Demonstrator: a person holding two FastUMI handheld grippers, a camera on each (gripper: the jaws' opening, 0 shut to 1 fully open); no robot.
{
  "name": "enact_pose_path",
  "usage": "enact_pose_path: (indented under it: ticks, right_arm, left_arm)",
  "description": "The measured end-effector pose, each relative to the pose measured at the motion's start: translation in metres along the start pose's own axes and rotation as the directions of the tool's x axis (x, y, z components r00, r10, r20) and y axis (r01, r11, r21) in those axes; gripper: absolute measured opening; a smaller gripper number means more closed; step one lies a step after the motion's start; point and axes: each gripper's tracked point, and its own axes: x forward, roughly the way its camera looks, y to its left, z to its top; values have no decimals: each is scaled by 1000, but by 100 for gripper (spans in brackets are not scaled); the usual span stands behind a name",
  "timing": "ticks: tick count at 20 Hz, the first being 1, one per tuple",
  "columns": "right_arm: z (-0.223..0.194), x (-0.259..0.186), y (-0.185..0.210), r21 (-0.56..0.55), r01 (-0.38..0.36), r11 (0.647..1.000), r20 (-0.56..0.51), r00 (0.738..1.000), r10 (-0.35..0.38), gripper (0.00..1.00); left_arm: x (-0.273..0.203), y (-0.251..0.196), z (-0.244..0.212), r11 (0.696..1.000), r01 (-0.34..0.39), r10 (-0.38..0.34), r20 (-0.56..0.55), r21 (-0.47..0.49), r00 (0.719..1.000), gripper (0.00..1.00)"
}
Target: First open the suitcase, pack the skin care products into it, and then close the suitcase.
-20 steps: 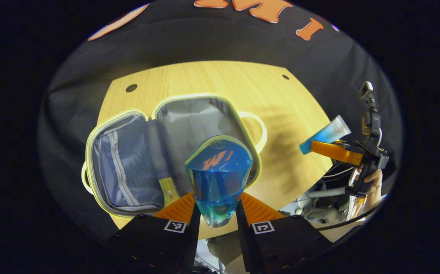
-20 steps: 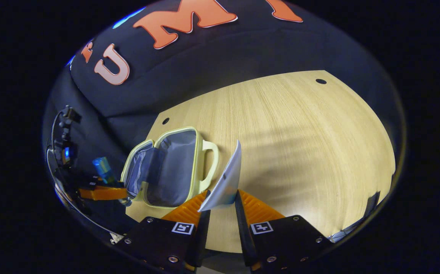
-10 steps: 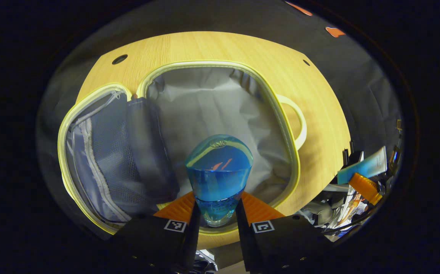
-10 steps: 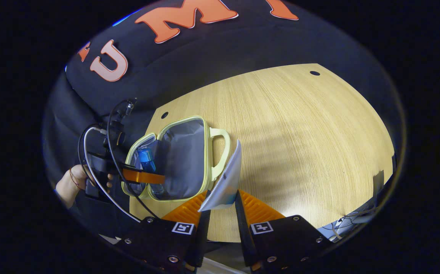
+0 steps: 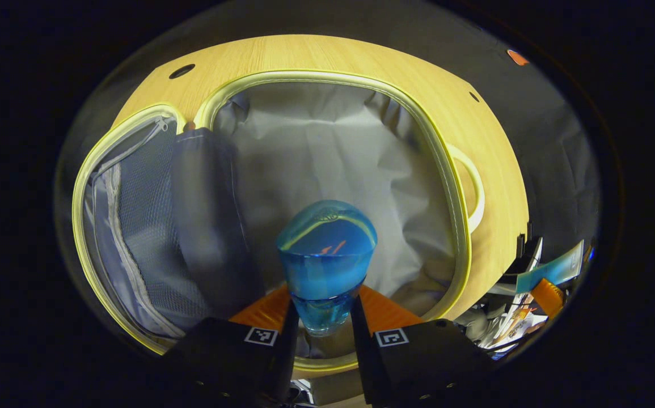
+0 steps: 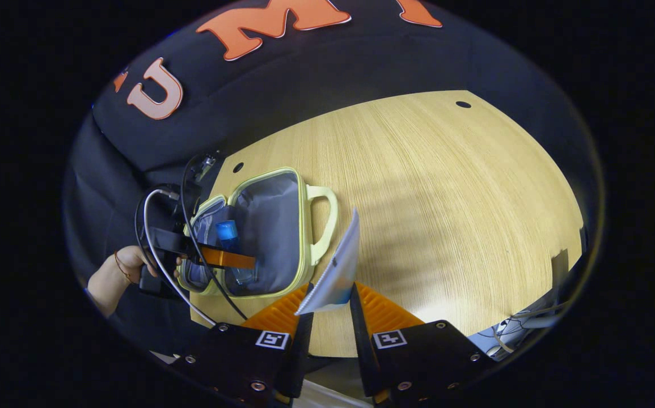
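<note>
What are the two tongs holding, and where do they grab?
Left tongs pinch the blue bottle at its narrow end; right tongs pinch the tube at its lower end.

My left gripper [image 5: 322,317] hides base of blue bottle [image 5: 326,258] between fingers. Bottle blocks suitcase [image 5: 327,76] lining behind it at 6 o'clock. Clutter past table edge at 4 o'clock too small, blurred to tell. In right gripper view, my right gripper [image 6: 327,303] covers lower end of white tube [image 6: 339,266]; bottle's lower half sunk behind suitcase rim at 9 o'clock.
</note>
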Motion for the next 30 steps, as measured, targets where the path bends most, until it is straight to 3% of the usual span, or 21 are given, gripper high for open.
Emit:
enact_pose_path:
  ticks: [5, 6, 7, 8, 10, 13, 15, 18, 20, 22, 23, 25, 28, 30]
  right_arm:
    - [2, 3, 8, -6, -11, 1000, -4, 1000, 11, 40]
    - [1, 2, 9, -4, -13, 1000, -3, 1000, 13, 40]
    - [3, 1, 10, -6, -17, 1000, -1, 1000, 17, 40]
    - [6, 0, 10, -11, -21, 1000, 5, 1000, 21, 40]
    - [14, -3, 11, -29, -23, 999, 18, 1000, 24, 40]
    - [33, -8, 19, -80, -36, 996, 34, 999, 39, 40]
    - [46, -12, 28, -122, -54, 991, 30, 998, 58, 40]
    - [62, -15, 50, -184, -96, 978, 1, 995, 98, 40]
    - [68, -13, 67, -247, -120, 962, -33, 993, 115, 40]
    - [63, -6, 88, -298, -167, 940, -95, 985, 145, 45]
    - [59, 0, 97, -302, -198, 932, -139, 977, 163, 40]
    - [43, 13, 119, -300, -253, 920, -234, 954, 187, 40]
    - [19, 42, 125, -326, -268, 907, -349, 926, 148, 40]
    - [7, 64, 124, -327, -264, 907, -420, 901, 111, 40]
  left_arm:
    - [0, 3, 10, 999, -33, 33, 27, 10, 999, 48]
    - [-1, 5, 13, 998, -54, 54, 33, 14, 998, 43]
    - [-3, -3, 13, 1000, -25, 25, 40, 12, 999, 45]
    - [-6, -17, 13, 1000, 15, -16, 47, 10, 999, 63]
    - [-17, -27, 13, 999, 10, -13, 73, 39, 997, 100]
    - [-42, -38, 19, 992, 7, -27, 162, 124, 986, 99]
    - [-72, -53, 21, 989, 47, -78, 232, 139, 970, 98]
    - [-124, -61, 24, 986, 134, -160, 343, 99, 926, 98]
    - [-158, -42, 19, 987, 143, -160, 427, 71, 890, 98]
    - [-190, -17, 14, 992, 119, -122, 501, 37, 857, 98]
    - [-213, -4, 10, 994, 106, -97, 532, 14, 841, 98]
    - [-254, 26, -1, 997, 73, -46, 576, -25, 816, 98]
    - [-310, 83, -29, 995, -10, 67, 611, -97, 789, 98]
    - [-347, 105, -52, 987, -22, 116, 617, -157, 778, 98]
